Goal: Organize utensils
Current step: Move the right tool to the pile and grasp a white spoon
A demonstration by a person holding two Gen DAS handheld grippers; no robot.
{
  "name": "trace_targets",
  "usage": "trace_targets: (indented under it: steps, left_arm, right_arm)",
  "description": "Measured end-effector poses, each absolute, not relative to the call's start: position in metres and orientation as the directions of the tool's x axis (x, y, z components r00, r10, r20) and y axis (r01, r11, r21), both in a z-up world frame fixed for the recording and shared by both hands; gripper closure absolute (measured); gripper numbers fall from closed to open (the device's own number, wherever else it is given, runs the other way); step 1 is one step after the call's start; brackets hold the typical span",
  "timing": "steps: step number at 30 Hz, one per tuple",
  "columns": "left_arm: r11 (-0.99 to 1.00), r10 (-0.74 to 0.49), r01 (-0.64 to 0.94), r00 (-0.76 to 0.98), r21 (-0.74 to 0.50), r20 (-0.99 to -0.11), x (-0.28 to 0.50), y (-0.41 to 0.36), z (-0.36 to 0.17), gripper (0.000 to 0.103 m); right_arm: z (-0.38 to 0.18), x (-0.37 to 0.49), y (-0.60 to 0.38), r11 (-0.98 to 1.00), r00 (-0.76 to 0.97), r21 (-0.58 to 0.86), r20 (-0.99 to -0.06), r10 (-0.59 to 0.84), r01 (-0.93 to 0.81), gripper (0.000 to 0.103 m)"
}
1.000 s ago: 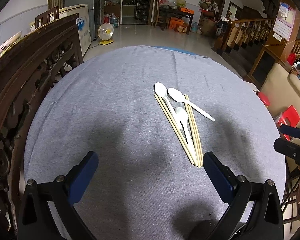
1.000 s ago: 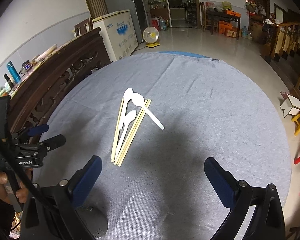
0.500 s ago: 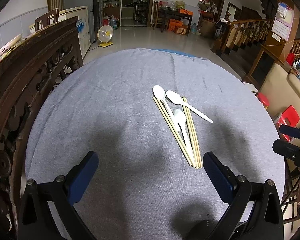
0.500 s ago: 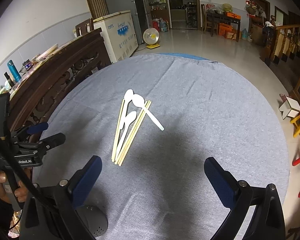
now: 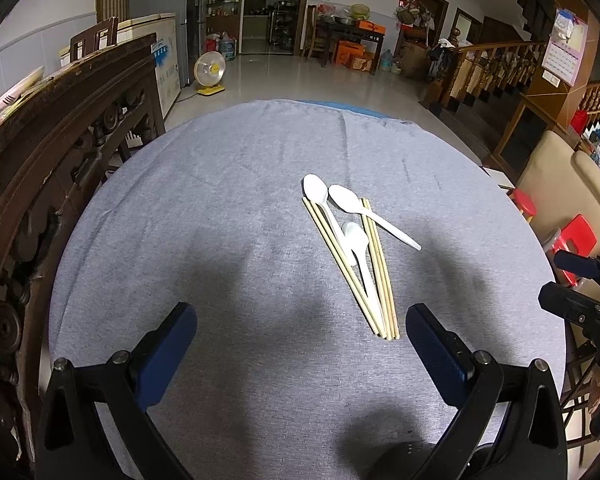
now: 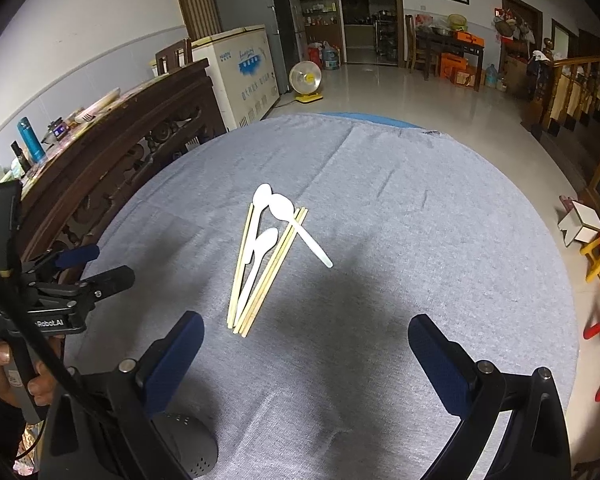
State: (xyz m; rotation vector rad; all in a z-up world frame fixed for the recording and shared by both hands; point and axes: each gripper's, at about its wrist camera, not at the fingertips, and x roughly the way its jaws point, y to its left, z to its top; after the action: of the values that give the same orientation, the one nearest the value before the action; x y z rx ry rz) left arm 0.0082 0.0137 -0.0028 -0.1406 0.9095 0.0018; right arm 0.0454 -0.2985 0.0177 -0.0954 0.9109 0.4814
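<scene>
Mixed pile waits mid-surface; both tools spread, nothing gripped.

The spoons (image 5: 342,216) and chopsticks (image 5: 374,280) lie tangled in one narrow fan on the grey surface (image 5: 220,200), at about 1 o'clock from the left tool (image 5: 300,334) and 11 o'clock from the right tool (image 6: 306,340). One spoon crosses the sticks slantwise with its handle pointing out toward 4 o'clock in the left view; two more rest between the stick bundles. Both tools hang released and wide above the cloth, near the pile's close end, likely so that either can take a piece: the sorting has not begun, and the crossed spoon looks the freest first pick.
</scene>
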Motion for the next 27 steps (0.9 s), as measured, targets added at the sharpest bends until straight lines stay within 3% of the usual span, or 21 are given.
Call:
trace_targets:
  steps: [12, 14, 21, 27]
  left_arm:
    - [0.967, -0.044, -0.192, 0.524, -0.168, -0.851, 0.034, 0.051, -0.025, 0.000]
    - [0.961, -0.041, -0.216, 0.510, -0.175, -0.859, 0.041, 0.060, -0.029, 0.000]
    - [0.956, -0.027, -0.240, 0.497, -0.168, -0.867, 0.061, 0.076, -0.035, 0.000]
    - [0.954, -0.036, -0.244, 0.484, -0.174, -0.874, 0.075, 0.087, -0.045, 0.000]
  right_arm:
    - [-0.004, 0.107, -0.283, 0.879, 0.439, 0.040, -0.855, 0.276, -0.475, 0.001]
    - [-0.012, 0.130, -0.267, 0.869, 0.425, 0.005, -0.871, 0.247, -0.495, 0.008]
    - [-0.039, 0.186, -0.199, 0.792, 0.361, -0.045, -0.905, 0.226, -0.609, 0.016]
    - [-0.070, 0.214, -0.147, 0.699, 0.346, -0.153, -0.927, 0.143, -0.699, 0.030]
